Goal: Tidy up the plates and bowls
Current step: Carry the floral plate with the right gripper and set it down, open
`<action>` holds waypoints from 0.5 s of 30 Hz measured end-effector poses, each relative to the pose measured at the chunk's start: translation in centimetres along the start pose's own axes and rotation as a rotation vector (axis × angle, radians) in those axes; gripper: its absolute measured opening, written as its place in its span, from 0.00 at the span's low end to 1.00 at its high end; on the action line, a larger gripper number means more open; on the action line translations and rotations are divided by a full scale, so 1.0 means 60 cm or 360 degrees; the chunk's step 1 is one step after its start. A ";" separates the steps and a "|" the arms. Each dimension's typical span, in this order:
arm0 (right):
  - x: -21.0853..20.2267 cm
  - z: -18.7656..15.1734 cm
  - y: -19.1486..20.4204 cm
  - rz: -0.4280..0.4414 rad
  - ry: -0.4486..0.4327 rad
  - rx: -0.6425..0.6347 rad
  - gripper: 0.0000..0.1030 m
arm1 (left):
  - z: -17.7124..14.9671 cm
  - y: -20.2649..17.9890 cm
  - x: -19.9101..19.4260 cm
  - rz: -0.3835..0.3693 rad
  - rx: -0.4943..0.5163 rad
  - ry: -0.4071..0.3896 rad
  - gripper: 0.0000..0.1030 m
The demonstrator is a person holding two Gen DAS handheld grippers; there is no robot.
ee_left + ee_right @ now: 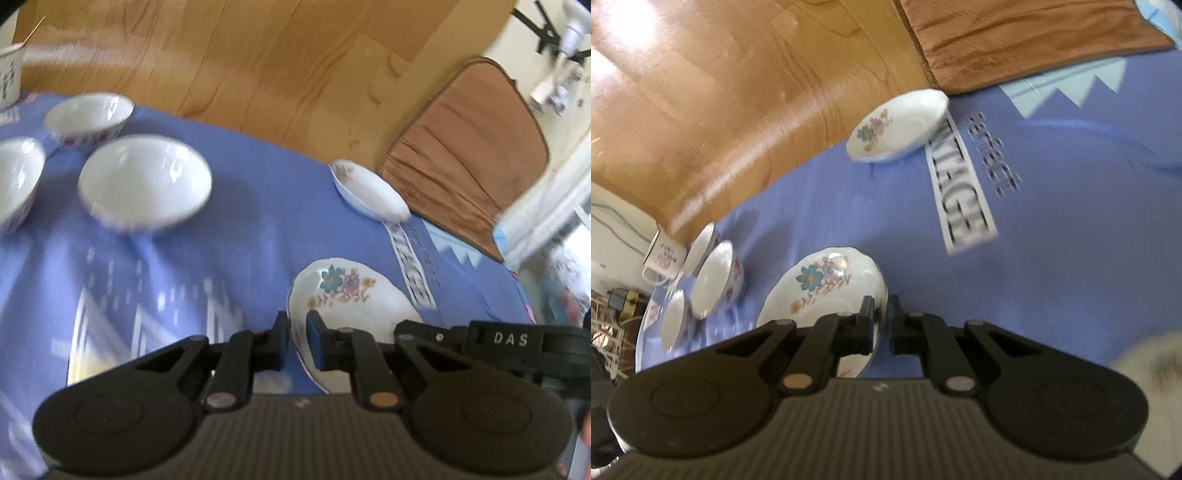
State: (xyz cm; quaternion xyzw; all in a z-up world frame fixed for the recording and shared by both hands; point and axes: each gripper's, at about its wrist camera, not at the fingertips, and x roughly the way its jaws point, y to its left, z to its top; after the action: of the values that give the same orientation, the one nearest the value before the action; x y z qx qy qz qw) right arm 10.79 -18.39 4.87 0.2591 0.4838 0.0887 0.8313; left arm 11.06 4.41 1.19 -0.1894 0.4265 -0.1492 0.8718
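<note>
blue printed tablecloth [258, 221] over a table on wood flooring [258, 55], brown cushion [469, 147] at its far corner; left gripper [296, 339] and right gripper [882, 325] each clamp opposite rims of the floral plate [351, 295], second plate [369, 192] at far edge, three bowls [144, 184] toward the left edge.

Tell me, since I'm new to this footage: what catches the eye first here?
The flowered plate in the foreground, pinched at its rim by both the left gripper and the right gripper, jaws closed on it from opposite sides. Beyond it, a second flowered plate sits near the edge of the blue tablecloth, and three white bowls cluster at the left.
</note>
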 end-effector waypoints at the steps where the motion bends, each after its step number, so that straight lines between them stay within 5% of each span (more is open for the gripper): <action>1: -0.007 -0.011 -0.002 0.0005 0.0005 0.0006 0.09 | -0.013 -0.001 -0.008 -0.0011 -0.0006 0.0003 0.11; 7: -0.050 -0.072 -0.004 0.0035 0.0020 -0.0017 0.09 | -0.086 -0.019 -0.059 -0.0025 -0.0003 -0.0047 0.11; 15: -0.138 -0.092 -0.030 0.0011 -0.0170 -0.0033 0.09 | -0.094 -0.106 -0.092 -0.0081 0.0146 -0.0117 0.11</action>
State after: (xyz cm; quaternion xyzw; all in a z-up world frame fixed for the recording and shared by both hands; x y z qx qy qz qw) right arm 1.64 -21.33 8.05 0.2566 0.4368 0.0825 0.8582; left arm 2.62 -0.02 4.71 -0.1653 0.3818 -0.1836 0.8906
